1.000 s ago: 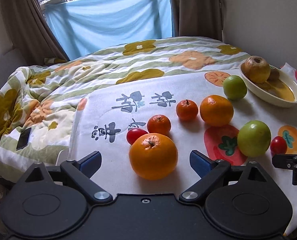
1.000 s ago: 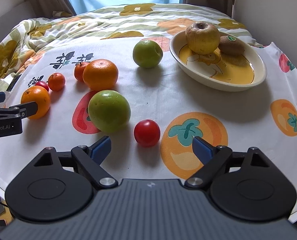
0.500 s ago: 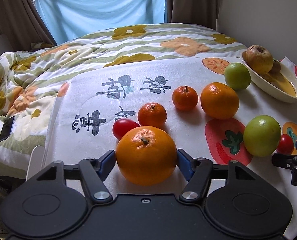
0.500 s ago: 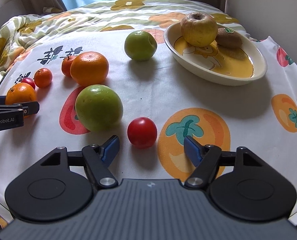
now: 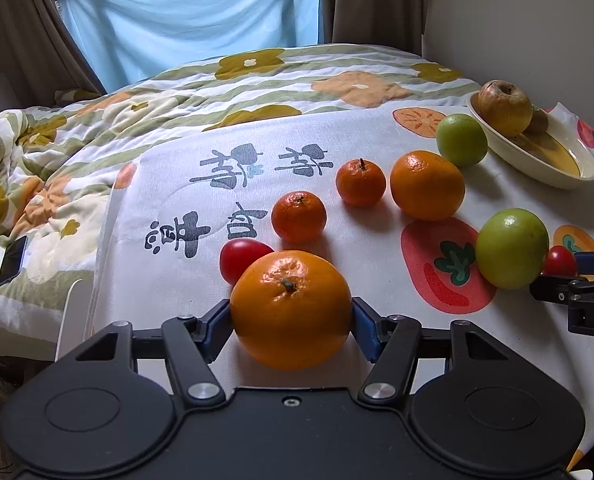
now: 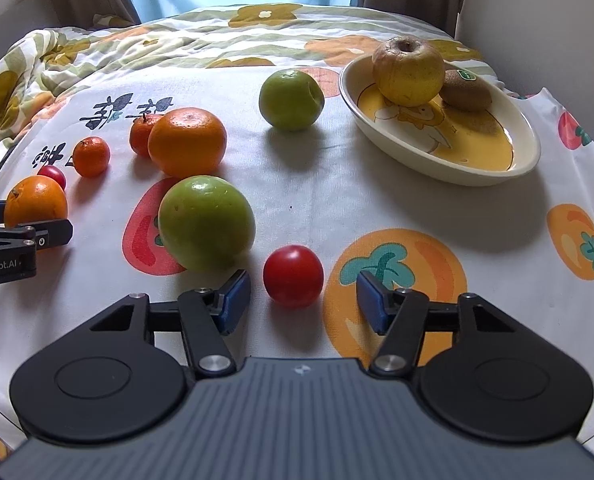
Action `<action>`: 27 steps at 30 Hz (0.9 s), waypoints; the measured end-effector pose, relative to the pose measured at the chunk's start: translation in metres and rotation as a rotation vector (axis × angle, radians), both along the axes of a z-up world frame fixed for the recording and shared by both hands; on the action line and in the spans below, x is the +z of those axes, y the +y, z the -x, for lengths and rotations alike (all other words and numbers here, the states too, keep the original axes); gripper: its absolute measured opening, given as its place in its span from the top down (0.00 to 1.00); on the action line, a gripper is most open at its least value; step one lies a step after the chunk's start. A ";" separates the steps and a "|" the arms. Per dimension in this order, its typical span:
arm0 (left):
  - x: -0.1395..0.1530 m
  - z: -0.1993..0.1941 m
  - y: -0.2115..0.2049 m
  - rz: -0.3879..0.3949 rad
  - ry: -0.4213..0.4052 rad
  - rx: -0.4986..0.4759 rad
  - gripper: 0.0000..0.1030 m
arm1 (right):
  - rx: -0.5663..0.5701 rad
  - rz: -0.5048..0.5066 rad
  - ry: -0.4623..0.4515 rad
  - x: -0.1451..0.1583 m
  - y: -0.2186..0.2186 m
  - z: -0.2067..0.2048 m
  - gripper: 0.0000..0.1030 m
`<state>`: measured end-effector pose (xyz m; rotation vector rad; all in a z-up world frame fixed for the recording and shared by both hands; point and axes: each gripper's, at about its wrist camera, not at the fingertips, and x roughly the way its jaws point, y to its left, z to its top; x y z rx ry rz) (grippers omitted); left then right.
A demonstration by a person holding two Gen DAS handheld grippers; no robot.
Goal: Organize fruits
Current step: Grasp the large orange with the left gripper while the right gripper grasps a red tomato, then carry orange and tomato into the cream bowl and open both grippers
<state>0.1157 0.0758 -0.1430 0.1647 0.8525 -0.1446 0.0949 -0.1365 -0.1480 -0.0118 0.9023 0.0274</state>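
The large orange (image 5: pixel 291 309), glossy with a dark stem nub on top, sits at the near left of the printed cloth (image 6: pixel 337 184), clamped between the blue pads of the left claw (image 5: pixel 291 326). The right claw (image 6: pixel 303 300) stands released around a small red tomato (image 6: pixel 293 275), pads apart from it. The left claw's side reads "nRobot.AI"; a green sticker on the kiwi (image 6: pixel 467 90) in the dish (image 6: pixel 437 160) is unreadable.
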 end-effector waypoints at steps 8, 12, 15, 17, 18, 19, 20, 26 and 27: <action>0.002 0.009 -0.003 -0.004 0.013 0.002 0.36 | 0.040 0.003 -0.008 0.002 0.003 0.000 0.56; 0.008 0.018 -0.006 -0.001 0.012 0.008 0.36 | 0.036 -0.009 -0.007 0.006 -0.002 0.002 0.56; 0.015 0.024 -0.009 0.007 0.012 0.016 0.36 | 0.034 -0.014 -0.010 0.011 -0.007 0.005 0.56; 0.021 0.029 -0.013 0.011 0.011 0.017 0.36 | 0.033 -0.016 -0.015 0.017 -0.012 0.007 0.56; 0.025 0.031 -0.016 0.013 0.011 0.016 0.36 | 0.033 -0.016 -0.018 0.020 -0.014 0.008 0.56; 0.027 0.033 -0.018 0.014 0.011 0.014 0.36 | 0.032 -0.017 -0.022 0.023 -0.017 0.009 0.56; 0.030 0.036 -0.020 0.015 0.014 0.010 0.36 | 0.030 -0.018 -0.026 0.026 -0.019 0.010 0.56; 0.054 0.047 -0.047 0.018 0.008 -0.001 0.36 | 0.031 -0.031 -0.045 0.048 -0.042 0.013 0.56; 0.059 0.049 -0.053 0.019 0.003 0.003 0.36 | 0.040 -0.033 -0.051 0.053 -0.048 0.013 0.56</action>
